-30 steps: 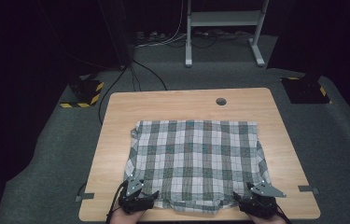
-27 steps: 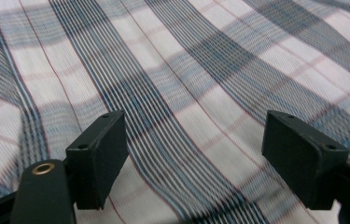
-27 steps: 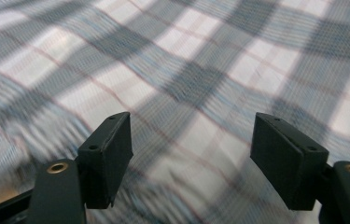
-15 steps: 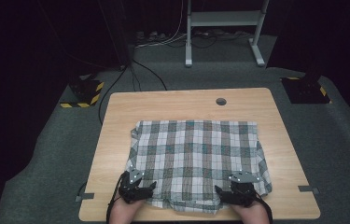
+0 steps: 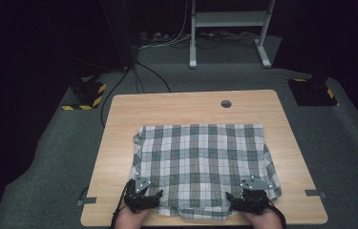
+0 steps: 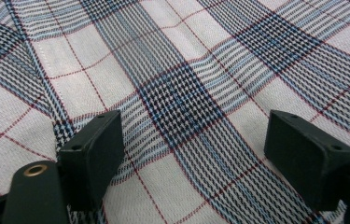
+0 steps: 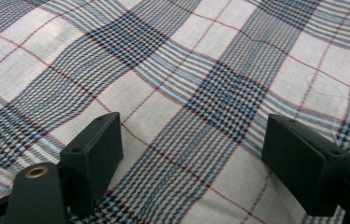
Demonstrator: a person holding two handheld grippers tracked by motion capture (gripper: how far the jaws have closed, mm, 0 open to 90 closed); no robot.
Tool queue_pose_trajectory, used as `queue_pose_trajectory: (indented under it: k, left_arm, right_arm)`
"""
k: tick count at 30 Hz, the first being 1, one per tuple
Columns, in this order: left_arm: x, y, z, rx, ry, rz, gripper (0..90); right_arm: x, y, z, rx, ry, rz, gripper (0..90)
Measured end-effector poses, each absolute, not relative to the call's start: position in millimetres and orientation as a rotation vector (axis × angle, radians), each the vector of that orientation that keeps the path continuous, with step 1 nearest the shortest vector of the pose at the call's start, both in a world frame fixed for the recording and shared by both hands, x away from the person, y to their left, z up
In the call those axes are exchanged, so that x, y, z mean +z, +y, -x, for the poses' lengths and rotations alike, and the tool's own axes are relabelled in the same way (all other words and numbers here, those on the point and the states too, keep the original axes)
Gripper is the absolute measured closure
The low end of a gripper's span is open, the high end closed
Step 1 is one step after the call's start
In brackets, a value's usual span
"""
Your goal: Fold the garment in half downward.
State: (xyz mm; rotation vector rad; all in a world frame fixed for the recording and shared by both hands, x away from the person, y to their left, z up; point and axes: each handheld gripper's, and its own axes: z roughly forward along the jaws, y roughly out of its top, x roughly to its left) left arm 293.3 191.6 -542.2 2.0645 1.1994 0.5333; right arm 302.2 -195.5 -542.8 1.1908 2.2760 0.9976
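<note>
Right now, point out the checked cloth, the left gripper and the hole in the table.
checked cloth point(image 5: 200, 162), high view, middle of the fabric
left gripper point(image 5: 153, 196), high view, between its jaws
hole point(image 5: 226, 103), high view, its centre

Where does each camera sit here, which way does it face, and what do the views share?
High view: fixed above the person's side, facing forward and down on the table, the plaid cloth, the left claw, the right claw and both forearms.
Left claw view: rides that claw, looking along its open black jaws onto the cloth.
Right claw view: rides that claw, jaws open over the cloth.
Shared: all three show the same plaid cloth near its front edge.
</note>
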Motion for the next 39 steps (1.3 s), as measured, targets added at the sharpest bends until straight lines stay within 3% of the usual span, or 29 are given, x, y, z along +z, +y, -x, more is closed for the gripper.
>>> queue_pose_trajectory:
  k: [30,39]
  left_arm:
    - [-541,92,-302,0.462,1.013,-2.149,23.3]
    - [-541,82,-294,0.454,0.982,-2.154,23.4]
  right_arm:
    - [-544,-287,-296,0.961,2.139,-1.332,19.8]
    - [-545,-300,-290,0.969,2.112,-1.343,19.7]
